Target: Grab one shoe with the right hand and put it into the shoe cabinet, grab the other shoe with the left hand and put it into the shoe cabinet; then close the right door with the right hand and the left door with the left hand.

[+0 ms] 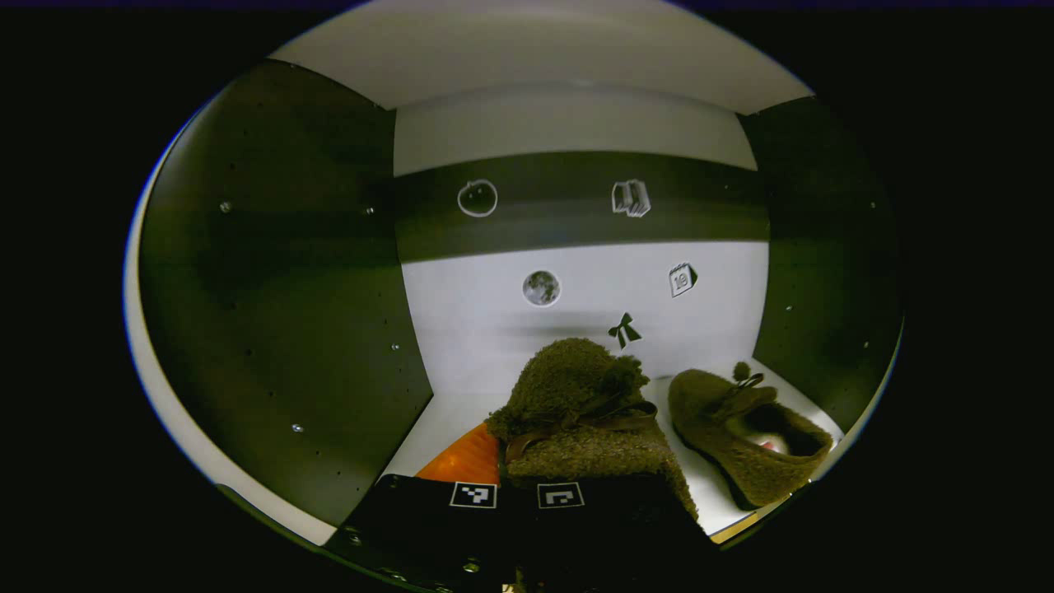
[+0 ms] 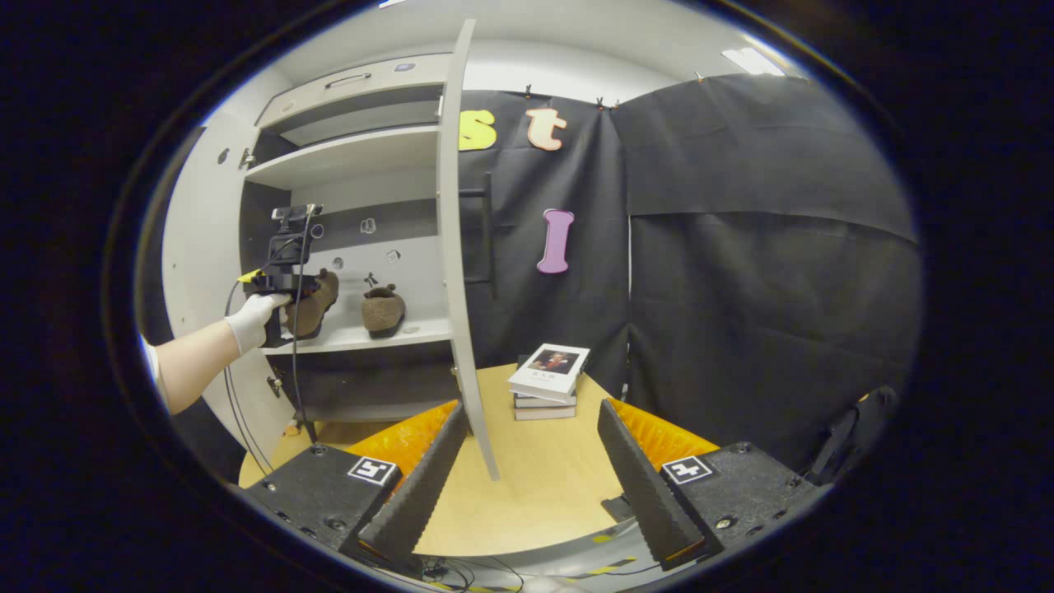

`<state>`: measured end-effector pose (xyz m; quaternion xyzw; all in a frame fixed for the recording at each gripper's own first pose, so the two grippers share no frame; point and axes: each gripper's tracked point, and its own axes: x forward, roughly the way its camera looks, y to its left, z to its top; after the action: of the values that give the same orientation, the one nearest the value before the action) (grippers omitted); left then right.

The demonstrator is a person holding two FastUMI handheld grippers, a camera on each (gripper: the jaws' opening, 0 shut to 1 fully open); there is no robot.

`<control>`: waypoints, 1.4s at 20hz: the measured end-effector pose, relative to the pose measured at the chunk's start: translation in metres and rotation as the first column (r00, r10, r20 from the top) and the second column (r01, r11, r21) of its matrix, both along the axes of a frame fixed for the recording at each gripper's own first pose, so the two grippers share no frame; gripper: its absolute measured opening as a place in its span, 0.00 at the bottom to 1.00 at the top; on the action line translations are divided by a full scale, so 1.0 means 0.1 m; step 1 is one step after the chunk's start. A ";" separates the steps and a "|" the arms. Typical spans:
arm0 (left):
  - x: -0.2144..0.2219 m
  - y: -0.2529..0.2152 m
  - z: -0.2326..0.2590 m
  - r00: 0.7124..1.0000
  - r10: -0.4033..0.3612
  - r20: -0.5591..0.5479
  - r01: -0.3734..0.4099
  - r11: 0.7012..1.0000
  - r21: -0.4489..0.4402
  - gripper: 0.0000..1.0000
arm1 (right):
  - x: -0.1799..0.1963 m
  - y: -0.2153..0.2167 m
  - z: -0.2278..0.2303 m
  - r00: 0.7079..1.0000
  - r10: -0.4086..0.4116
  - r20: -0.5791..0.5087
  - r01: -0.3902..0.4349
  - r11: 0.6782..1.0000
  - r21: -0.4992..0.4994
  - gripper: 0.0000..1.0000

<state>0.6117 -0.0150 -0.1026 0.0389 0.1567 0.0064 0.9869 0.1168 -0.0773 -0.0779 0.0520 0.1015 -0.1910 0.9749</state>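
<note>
The shoe cabinet takes up the left of the right gripper view, its white right door swung open edge-on down the middle of the frame and its shelf running across at mid-height. A light wooden table spreads over the lower centre, with a small stack of books near its far edge.

In the left gripper view the inside of the cabinet fills the frame, dark side walls at left and right and small stickers on the back wall. The left gripper sits at the bottom centre, its fingers clamped on a fuzzy brown shoe, held just above the shelf. The second shoe rests on the shelf at lower right, just beside the first.

The right gripper hangs over the table at the bottom of its own view, fingers spread wide apart and holding nothing. At centre left, a gloved hand grips the left gripper at the shelf.
</note>
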 end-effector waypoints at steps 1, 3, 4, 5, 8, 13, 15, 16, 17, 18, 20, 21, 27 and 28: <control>0.03 0.03 -0.14 0.999 0.010 -0.040 -0.009 1.000 0.012 0.04 | -0.02 -0.04 -0.01 1.000 -0.008 -0.005 0.008 1.000 -0.001 1.00; 0.07 0.03 -0.37 0.994 0.015 -0.110 -0.014 1.000 0.003 0.04 | -0.05 -0.10 -0.02 1.000 -0.022 -0.011 0.022 1.000 -0.003 1.00; 0.07 0.04 -0.42 0.991 0.011 -0.137 -0.012 1.000 -0.004 0.04 | -0.05 -0.13 -0.01 1.000 -0.028 -0.008 0.028 1.000 0.002 1.00; 0.09 0.01 -0.48 0.986 -0.005 -0.166 0.003 1.000 -0.013 0.04 | -0.04 -0.14 0.00 1.000 -0.027 -0.006 0.027 1.000 0.008 1.00; 0.08 0.00 -0.56 0.974 -0.029 -0.224 0.032 0.999 0.010 0.06 | -0.01 -0.14 -0.02 1.000 -0.018 -0.010 0.018 1.000 0.008 1.00; -0.03 0.09 -0.47 0.975 -0.023 -0.222 0.030 0.999 0.032 0.36 | 0.14 -0.04 -0.09 1.000 0.018 -0.018 -0.019 1.000 -0.010 1.00; -0.10 0.16 -0.32 0.984 -0.022 -0.175 0.031 0.998 0.047 0.64 | 0.13 0.00 -0.07 0.999 0.036 -0.006 -0.036 0.999 -0.007 1.00; -0.15 0.18 -0.25 0.987 -0.026 -0.159 0.034 0.998 0.046 0.79 | 0.14 0.01 -0.06 0.999 0.041 -0.001 -0.041 0.999 -0.009 1.00; -0.21 0.16 -0.20 0.988 -0.041 -0.151 0.047 0.998 0.036 0.97 | 0.14 0.03 -0.05 0.999 0.047 0.004 -0.047 0.999 -0.011 1.00; -0.29 0.15 -0.14 0.988 -0.047 -0.144 0.052 0.998 0.029 0.95 | 0.19 0.05 -0.02 0.999 0.052 0.010 -0.052 0.999 -0.011 1.00; -0.44 0.16 -0.06 0.991 -0.063 -0.121 0.067 0.997 0.028 0.97 | 0.23 0.12 0.03 0.997 0.067 0.024 -0.067 0.998 -0.011 1.00; -0.54 0.14 -0.02 0.991 -0.078 -0.106 0.081 0.996 0.026 0.97 | 0.24 0.16 0.05 0.997 0.076 0.030 -0.075 0.997 -0.014 1.00; -1.19 0.10 0.63 0.989 -0.126 0.075 0.125 0.992 0.018 0.96 | 0.25 0.39 0.14 0.991 0.128 0.045 -0.127 0.991 -0.034 1.00; -1.36 0.10 0.76 0.985 -0.131 0.109 0.129 0.991 0.020 0.96 | 0.25 0.42 0.15 0.989 0.137 0.050 -0.135 0.990 -0.036 1.00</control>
<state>0.4753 -0.0051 -0.0261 0.0551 0.0991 -0.0549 0.9920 0.1414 -0.0352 -0.0629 0.0339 0.0761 -0.1242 0.9888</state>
